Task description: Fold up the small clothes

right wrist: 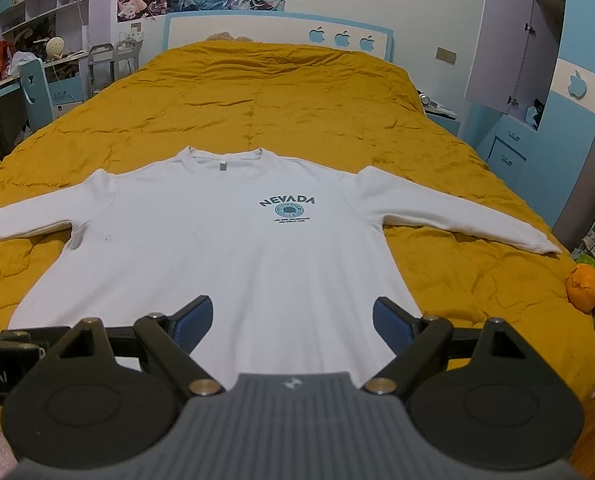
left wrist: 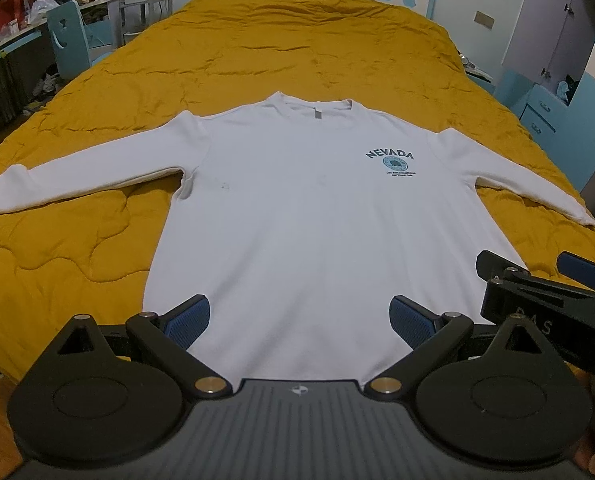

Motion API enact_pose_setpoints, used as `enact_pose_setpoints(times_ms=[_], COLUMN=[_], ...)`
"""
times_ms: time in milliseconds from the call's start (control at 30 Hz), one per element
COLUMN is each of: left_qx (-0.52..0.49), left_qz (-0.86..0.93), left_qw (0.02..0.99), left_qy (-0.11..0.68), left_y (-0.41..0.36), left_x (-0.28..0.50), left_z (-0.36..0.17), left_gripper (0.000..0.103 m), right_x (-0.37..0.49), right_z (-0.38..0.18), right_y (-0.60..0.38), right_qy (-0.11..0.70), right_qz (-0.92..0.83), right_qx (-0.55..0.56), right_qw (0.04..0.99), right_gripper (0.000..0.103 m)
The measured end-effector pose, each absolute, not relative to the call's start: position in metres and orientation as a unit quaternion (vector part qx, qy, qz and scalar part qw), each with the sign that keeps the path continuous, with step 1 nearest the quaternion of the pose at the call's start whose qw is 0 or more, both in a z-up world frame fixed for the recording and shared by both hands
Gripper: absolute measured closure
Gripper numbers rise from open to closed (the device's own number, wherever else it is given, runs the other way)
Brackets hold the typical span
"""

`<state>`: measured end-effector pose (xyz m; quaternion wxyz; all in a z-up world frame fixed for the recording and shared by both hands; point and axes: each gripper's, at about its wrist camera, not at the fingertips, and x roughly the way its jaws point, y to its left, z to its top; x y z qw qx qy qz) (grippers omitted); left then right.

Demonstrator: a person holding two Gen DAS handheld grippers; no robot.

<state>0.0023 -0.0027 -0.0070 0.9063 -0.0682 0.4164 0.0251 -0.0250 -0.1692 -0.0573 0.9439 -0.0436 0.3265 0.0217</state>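
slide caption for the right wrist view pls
Open right gripper above the hem of a white sweatshirt spread flat on a mustard quilt.

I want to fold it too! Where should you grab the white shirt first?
Probably a sleeve cuff. The shirt lies flat, front up, sleeves spread sideways on the bedspread. The cuff is a free end, so the open right gripper could come from the right and pinch it.
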Motion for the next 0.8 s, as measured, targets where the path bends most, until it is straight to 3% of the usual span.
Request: enact_pose_setpoints(times_ms=[567, 800], left_qx=[-0.081, -0.123], left_qz=[0.037, 0.058], left_qw=[0.909, 0.903], left_qy=[0.406, 0.407], left_y=[0.015, 0.056], left_x=[0.004, 0.012], left_z=[0.002, 0.001], left_gripper=[0.0, 0.0], right_x=[-0.024, -0.02], right_z=[-0.056, -0.056], right_y=[-0.166, -0.156], right_qy=[0.324, 0.319], right_qz=[0.029, 0.043], right_qx=[-0.048, -0.054], right_qw=[0.944, 0.945], right_gripper=[0.02, 0.02])
